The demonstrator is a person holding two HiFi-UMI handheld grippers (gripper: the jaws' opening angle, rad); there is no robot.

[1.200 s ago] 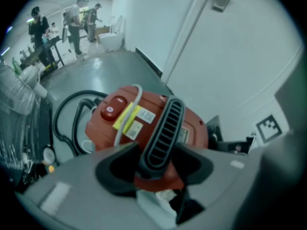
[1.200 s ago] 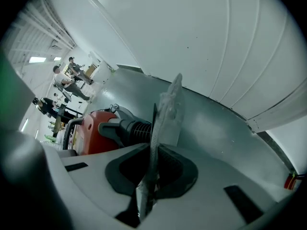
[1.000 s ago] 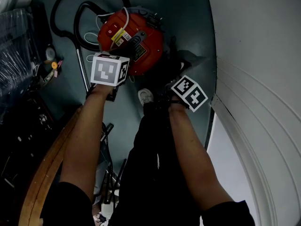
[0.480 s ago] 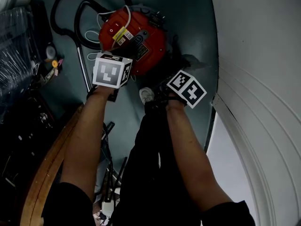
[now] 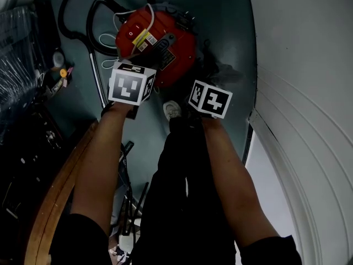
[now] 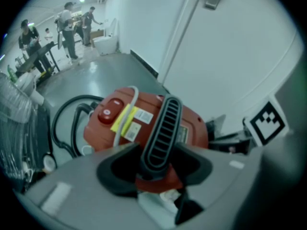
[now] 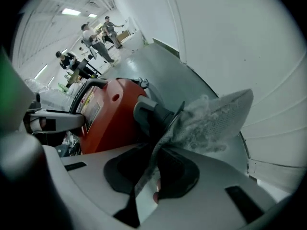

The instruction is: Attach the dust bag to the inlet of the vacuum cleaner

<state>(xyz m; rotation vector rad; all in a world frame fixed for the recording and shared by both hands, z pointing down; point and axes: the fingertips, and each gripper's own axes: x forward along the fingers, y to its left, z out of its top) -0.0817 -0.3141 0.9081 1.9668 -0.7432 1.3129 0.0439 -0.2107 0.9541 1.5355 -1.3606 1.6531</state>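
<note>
The dust bag (image 7: pixel 216 119), a grey, fuzzy cloth pouch, is pinched by one edge in the shut jaws of the right gripper (image 7: pixel 153 164). It fans up and away from them, just right of the dark inlet (image 7: pixel 148 111). The red vacuum cleaner (image 5: pixel 165 43) stands on the floor (image 5: pixel 226 15) near the wall edge. The left gripper (image 6: pixel 158 164), whose jaws have just been closing, grips the ribbed handle (image 6: pixel 163 128).

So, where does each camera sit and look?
Head view: on the person's head, facing steeply down at the red vacuum cleaner; forearms, legs show.
Left gripper view: on the left hand-held gripper, facing its jaws, just closing on the ribbed handle between them.
Right gripper view: on the right hand-held gripper, facing the dust bag it pinches.
All share the vacuum cleaner.
</note>
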